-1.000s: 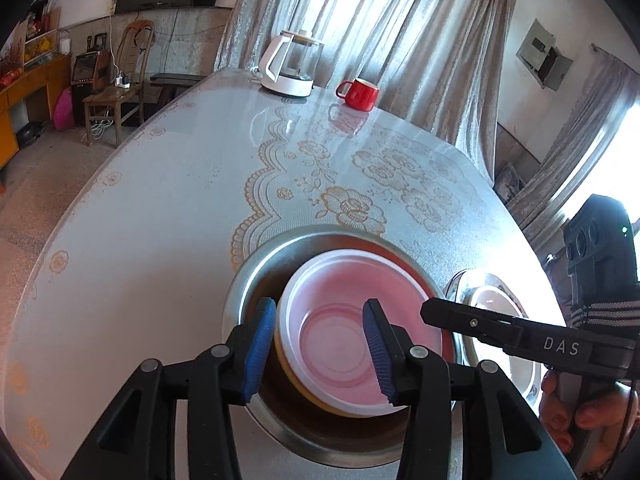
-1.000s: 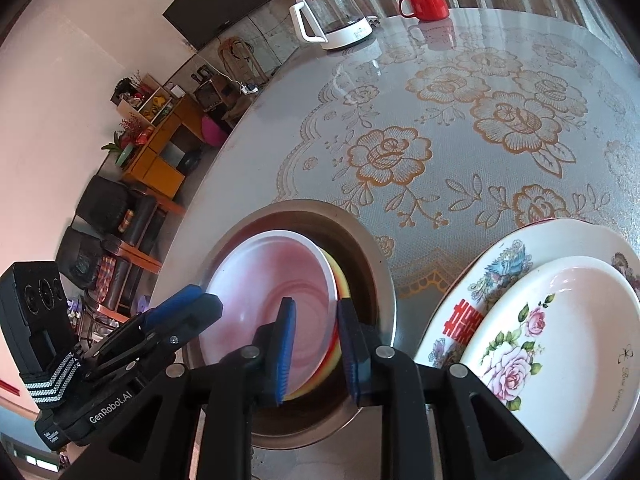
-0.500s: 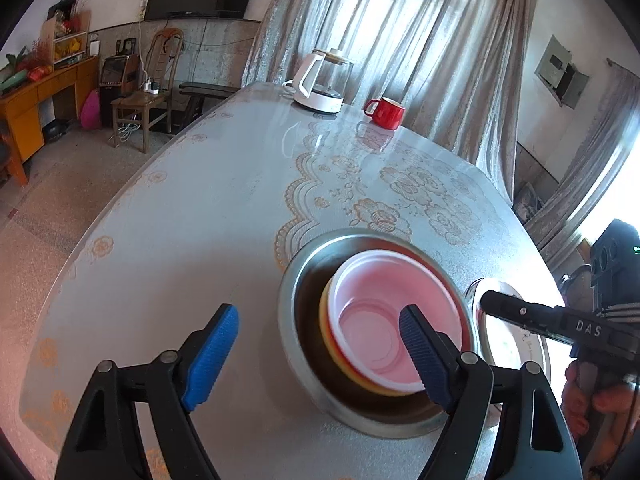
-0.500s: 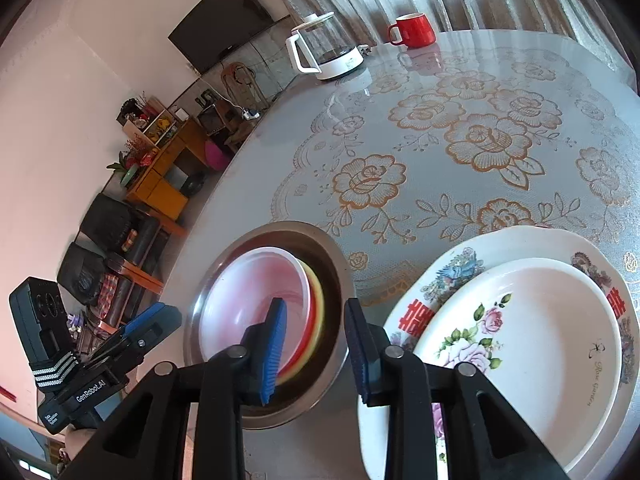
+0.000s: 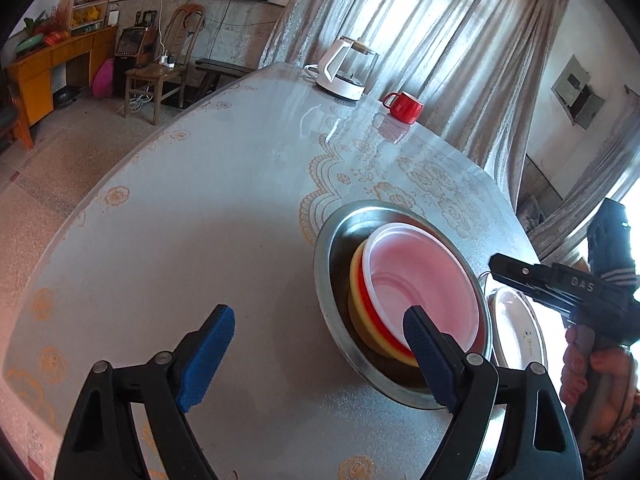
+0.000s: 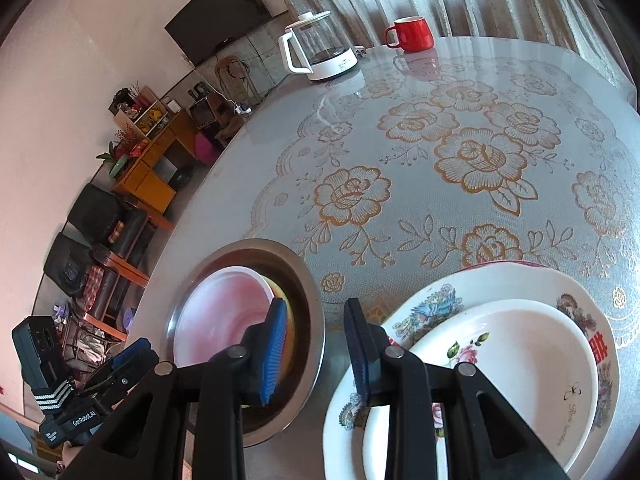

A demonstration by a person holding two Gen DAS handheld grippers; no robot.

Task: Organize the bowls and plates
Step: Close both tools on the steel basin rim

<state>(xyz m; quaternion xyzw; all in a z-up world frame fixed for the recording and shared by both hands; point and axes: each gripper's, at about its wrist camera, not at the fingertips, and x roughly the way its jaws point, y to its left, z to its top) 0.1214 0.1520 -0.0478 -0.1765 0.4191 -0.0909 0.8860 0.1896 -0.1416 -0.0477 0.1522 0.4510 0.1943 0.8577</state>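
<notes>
Three plastic bowls nest together, a pale pink bowl (image 5: 424,288) topmost over red and yellow ones, inside a wide stainless steel basin (image 5: 332,280) on the round lace-patterned table (image 5: 200,240). Just right of the basin, a white rose-printed plate (image 6: 500,380) sits on a larger bird-patterned plate (image 6: 440,300). The left gripper (image 5: 320,356) has just been spreading its jaws; they stand wide, nothing between them. The right gripper (image 6: 316,348) hangs over the gap between basin and plates, jaws slightly apart, empty. A glass kettle (image 6: 316,52) and red mug (image 6: 412,34) stand well apart at the far edge.
</notes>
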